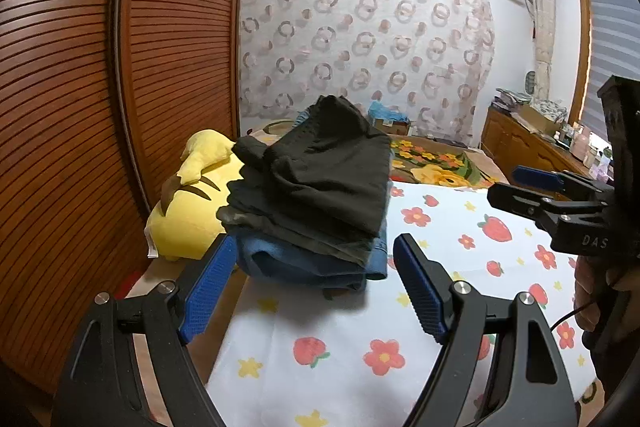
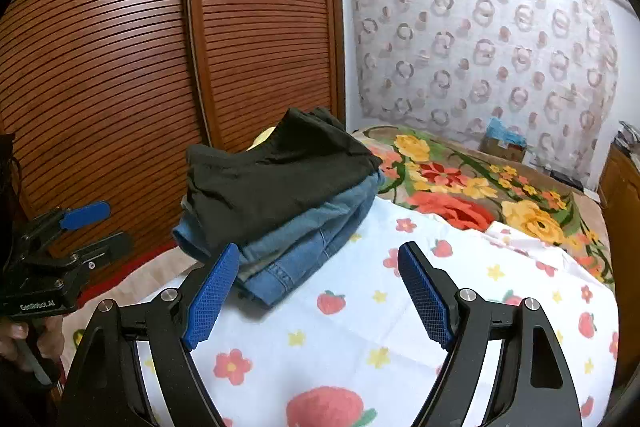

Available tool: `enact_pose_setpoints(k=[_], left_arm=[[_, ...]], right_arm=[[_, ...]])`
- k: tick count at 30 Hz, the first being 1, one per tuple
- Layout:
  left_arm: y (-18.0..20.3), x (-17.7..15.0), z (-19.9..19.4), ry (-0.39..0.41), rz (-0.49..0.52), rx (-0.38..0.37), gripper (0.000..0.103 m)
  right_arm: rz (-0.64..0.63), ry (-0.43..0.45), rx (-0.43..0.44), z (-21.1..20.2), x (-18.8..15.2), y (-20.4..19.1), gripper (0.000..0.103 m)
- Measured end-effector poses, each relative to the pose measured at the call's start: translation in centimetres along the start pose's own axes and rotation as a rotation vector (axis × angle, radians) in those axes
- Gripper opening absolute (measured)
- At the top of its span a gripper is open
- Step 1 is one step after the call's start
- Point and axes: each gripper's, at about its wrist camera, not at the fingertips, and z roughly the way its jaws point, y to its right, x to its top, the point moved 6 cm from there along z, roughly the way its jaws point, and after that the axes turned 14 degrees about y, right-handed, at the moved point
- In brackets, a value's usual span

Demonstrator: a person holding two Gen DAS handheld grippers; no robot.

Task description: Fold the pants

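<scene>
Now a stack of folded pants (image 1: 312, 187) sits on a white bedsheet printed with strawberries and flowers (image 1: 440, 227), near the bed's edge that faces a brown slatted wooden wardrobe door (image 1: 120, 67). A black fabric pair lies on top, a dark grey-green pair under it, and blue denim jeans (image 2: 304, 239) at the bottom. Just beside the stack, on the wardrobe side, lies a yellow plush toy with brown stripes (image 1: 188, 203).

The left gripper (image 1: 316, 283), black with blue textured fingers (image 1: 208, 287), is spread wide and holds nothing; the near end of the stack lies just ahead of the gap between its fingers, not touched by either. The right gripper (image 2: 320, 287) is likewise spread wide and empty, its left finger in front of the denim edge in the right wrist view, its right finger over bare sheet. Each gripper shows at the side of the other's view, with a hand (image 2: 28, 343) around the left one's grip.

Beyond the sheet lies a brown blanket with large yellow and red flowers (image 2: 480, 195), and a pale curtain with ring patterns (image 1: 360, 39) hangs at the far wall.
</scene>
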Motion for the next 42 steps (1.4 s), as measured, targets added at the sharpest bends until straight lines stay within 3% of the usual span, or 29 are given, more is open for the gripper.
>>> enact_pose_setpoints(k=[27,42], left_arm=[[9.5,-2.1,-3.5,-0.031,0.095,-0.193,0.082],[15.0,-3.5,-4.5,-0.06,0.121,-0.29,0.082]], right_arm=[[0.071,0.045,-0.235,-11.5,-2.4,-2.1,0.083],[0.146,0.04,-0.388,-14.3,-3.2,-2.6,0.083]])
